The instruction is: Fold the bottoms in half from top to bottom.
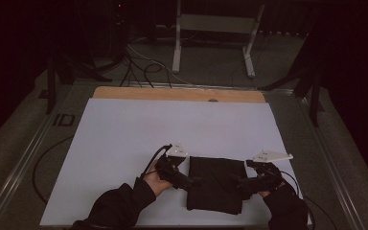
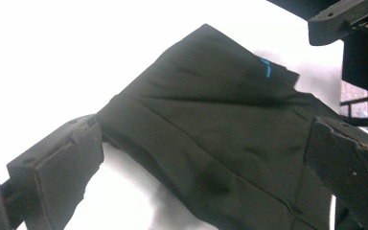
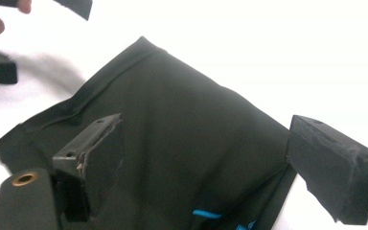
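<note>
White worktop (image 1: 124, 143) is carrying a folded black garment (image 1: 216, 184); left gripper (image 1: 188, 181) and right gripper (image 1: 242, 182) are flanking it, both released, leaving the fold undisturbed.

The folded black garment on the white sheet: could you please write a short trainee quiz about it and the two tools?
1. True or false: the left tool is clamped on the folded black garment.
2. Which surface does the garment lie on? A) bare wooden board B) white sheet C) the floor
3. Fill in: the small stitched mark on the garment is ____ in colour.

Key
1. False: in the left gripper view its jaws stand wide apart, with the cloth beyond them and no pad pressing on it. The right tool is open too.
2. B
3. Blue
</note>
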